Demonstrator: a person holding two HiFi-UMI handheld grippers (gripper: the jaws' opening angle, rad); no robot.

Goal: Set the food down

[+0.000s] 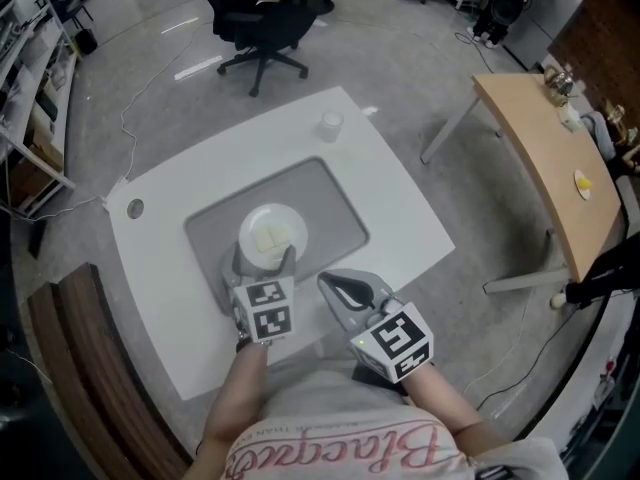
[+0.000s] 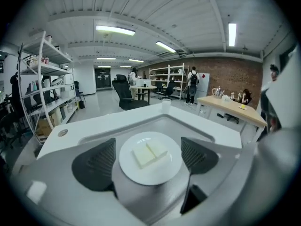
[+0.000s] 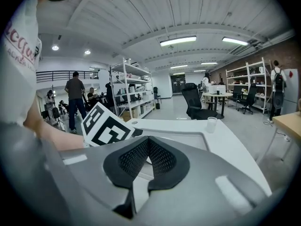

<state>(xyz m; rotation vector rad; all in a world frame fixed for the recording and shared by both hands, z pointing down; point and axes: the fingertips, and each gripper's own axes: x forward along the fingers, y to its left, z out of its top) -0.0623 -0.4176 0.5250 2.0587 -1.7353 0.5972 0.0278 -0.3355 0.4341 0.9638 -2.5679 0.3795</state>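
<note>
Two pale slabs (image 2: 150,153) on round white plate (image 2: 140,174); left claw (image 2: 149,158) wide, right claw (image 3: 147,149) closed

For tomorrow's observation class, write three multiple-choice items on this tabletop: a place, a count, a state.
1. Where does the white plate stand? A) on the grey mat B) on the office chair C) on the wooden desk
2. How many pale food pieces lie on it? A) one B) two C) four
3. How do the left tool's jaws stand? A) pressed together B) clamped on a cup C) apart, flanking the plate
1 A: grey mat shows all round the plate. 2 B: two slabs lie side by side. 3 C: a gap shows on each side of the plate.
</note>
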